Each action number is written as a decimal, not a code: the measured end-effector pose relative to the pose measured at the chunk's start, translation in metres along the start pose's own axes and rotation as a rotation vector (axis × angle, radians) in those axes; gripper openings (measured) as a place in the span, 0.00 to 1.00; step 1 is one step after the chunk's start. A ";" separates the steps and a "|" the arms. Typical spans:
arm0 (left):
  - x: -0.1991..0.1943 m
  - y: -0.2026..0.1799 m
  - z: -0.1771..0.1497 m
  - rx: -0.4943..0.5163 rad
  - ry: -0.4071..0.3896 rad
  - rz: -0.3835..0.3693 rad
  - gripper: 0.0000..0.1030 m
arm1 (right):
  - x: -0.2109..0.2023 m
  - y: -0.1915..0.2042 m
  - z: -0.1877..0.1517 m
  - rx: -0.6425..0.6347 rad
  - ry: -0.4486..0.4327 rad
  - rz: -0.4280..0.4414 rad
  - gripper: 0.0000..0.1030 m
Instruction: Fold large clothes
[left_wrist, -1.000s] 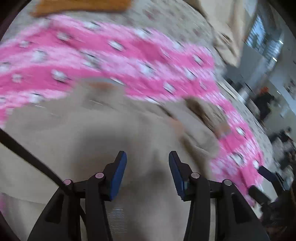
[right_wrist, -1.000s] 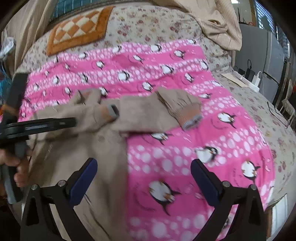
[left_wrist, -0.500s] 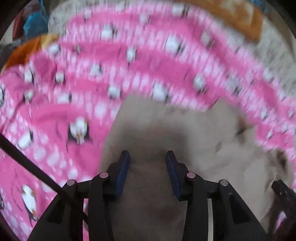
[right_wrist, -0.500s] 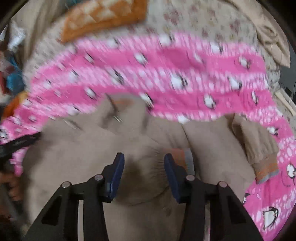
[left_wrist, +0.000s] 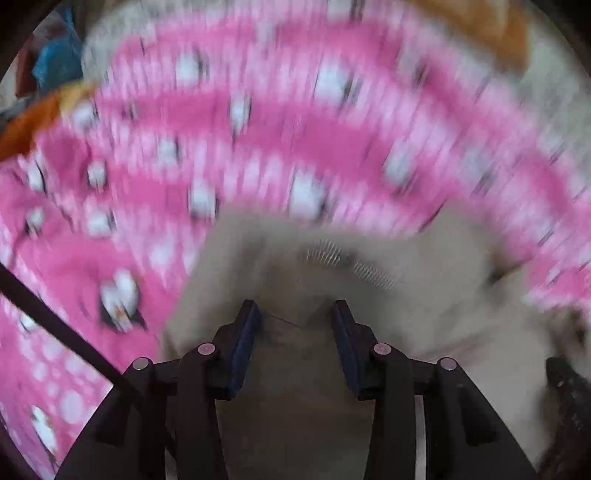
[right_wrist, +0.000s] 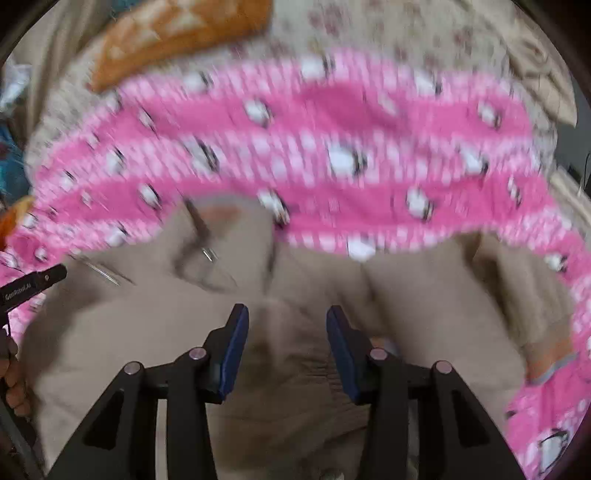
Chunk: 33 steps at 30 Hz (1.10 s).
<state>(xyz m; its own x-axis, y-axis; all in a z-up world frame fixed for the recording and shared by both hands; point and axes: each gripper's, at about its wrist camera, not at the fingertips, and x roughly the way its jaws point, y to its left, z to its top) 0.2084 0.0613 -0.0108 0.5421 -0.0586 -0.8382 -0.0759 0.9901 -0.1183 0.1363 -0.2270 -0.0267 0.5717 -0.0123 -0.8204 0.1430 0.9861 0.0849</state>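
Both jaws stand narrow over the beige sweater (right_wrist: 303, 373) at the near edge of the pink penguin blanket (right_wrist: 332, 122): the left gripper (left_wrist: 295, 314) pinches a fold, while the right gripper (right_wrist: 284, 317) has just narrowed around bunched knit, contact unclear. Best to grip 2 matching hem points and lift evenly, since soft ribbed fabric sags. The orange-banded cuff (right_wrist: 550, 358) lies right.
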 end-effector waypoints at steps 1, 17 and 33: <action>-0.001 -0.001 -0.001 0.013 -0.021 0.004 0.22 | 0.009 -0.006 -0.005 0.008 0.033 0.011 0.45; -0.032 -0.010 -0.038 0.030 -0.024 0.003 0.30 | -0.036 -0.003 -0.029 -0.165 -0.019 0.015 0.64; -0.085 -0.039 -0.070 0.107 -0.051 -0.148 0.31 | -0.128 -0.283 -0.055 0.231 -0.195 -0.101 0.57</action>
<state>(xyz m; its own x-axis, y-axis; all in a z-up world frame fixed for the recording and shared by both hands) 0.1067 0.0183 0.0275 0.5829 -0.2007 -0.7874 0.0954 0.9792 -0.1790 -0.0221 -0.4958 0.0228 0.6866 -0.1616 -0.7089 0.3736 0.9148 0.1533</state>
